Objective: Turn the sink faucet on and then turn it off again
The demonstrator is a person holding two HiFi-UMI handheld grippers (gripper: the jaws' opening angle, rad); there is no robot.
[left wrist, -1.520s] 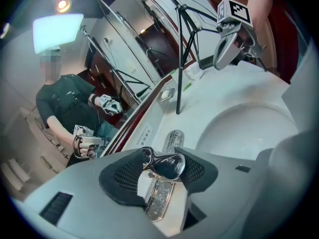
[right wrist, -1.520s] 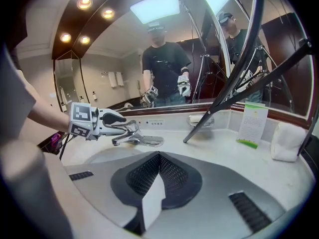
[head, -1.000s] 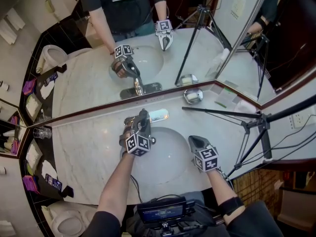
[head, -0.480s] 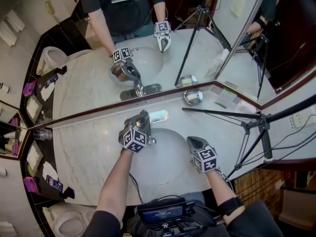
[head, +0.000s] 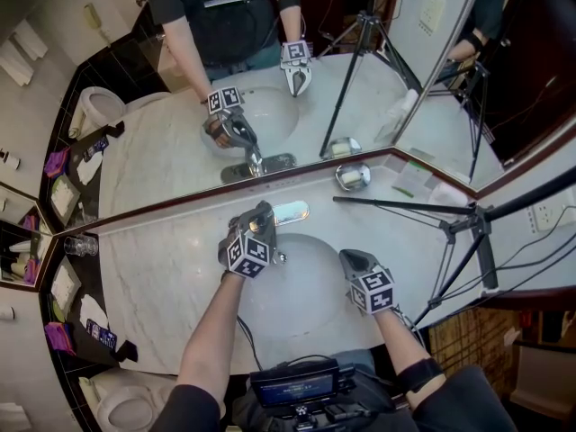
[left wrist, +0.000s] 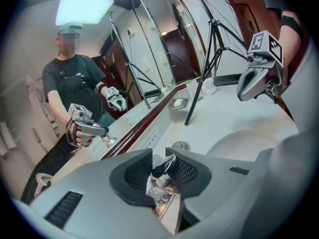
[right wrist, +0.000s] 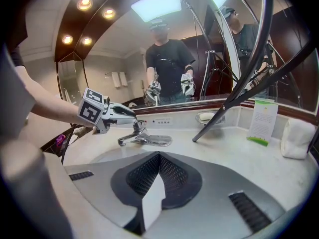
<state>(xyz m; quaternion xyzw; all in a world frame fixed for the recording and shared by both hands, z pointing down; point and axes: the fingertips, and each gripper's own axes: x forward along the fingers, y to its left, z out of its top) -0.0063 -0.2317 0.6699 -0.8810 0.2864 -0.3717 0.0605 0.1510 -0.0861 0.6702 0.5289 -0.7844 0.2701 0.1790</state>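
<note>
A person stands at a marble worktop [head: 153, 277] facing a mirror [head: 171, 160], both forearms reaching forward over a round sink [head: 310, 300]. The left arm stretches furthest, angled down toward the back of the sink, and its left tongs [head: 260, 213] are at the faucet [head: 286, 211], which stands on the worktop behind the sink, just below the mirror. In the left gripper view, the left tongs [left wrist: 160, 166] are closed on the faucet's chrome lever [left wrist: 165, 166], with a dark pad pressing on each side of it. The right arm is bent closer to the body, its right tongs [head: 346, 257] hovering over the right rim of the sink and pointing forward and down, well apart from the faucet. In the right gripper view, the right tongs [right wrist: 159, 164] are pressed together with nothing between them. They look across the sink toward the faucet [right wrist: 142, 139] and the left tongs [right wrist: 124, 112] on it. A black tripod [head: 463, 237] stands at the right end of the worktop. Compared with a second ago, the left hand has rolled a little on the lever, so its marker cube now sits slightly higher and nearer the faucet. The right hand has hardly shifted.
</note>
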